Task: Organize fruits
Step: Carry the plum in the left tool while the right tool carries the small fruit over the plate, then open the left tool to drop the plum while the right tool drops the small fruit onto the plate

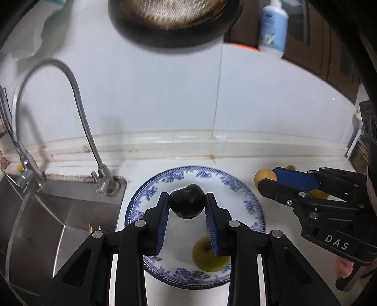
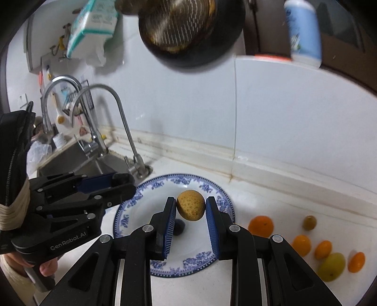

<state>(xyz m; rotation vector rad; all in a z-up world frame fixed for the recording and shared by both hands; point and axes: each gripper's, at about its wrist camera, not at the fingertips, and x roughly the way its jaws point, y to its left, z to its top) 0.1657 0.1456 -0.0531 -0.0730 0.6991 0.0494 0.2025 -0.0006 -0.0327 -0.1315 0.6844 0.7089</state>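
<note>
Home kitchen. White countertop [image 2: 271, 202] backed by white wall tiles [image 1: 165, 94]. Stainless sink [image 1: 47, 211] left of the left claw, two curved steel faucets [image 2: 122, 127] at its rim. Dark pan [image 1: 174, 21] hanging overhead beyond both claws. Blue-patterned plate [image 2: 212, 190] under the fingers, loose citrus fruits [image 2: 261, 225] on the counter to the right claw's right.
</note>
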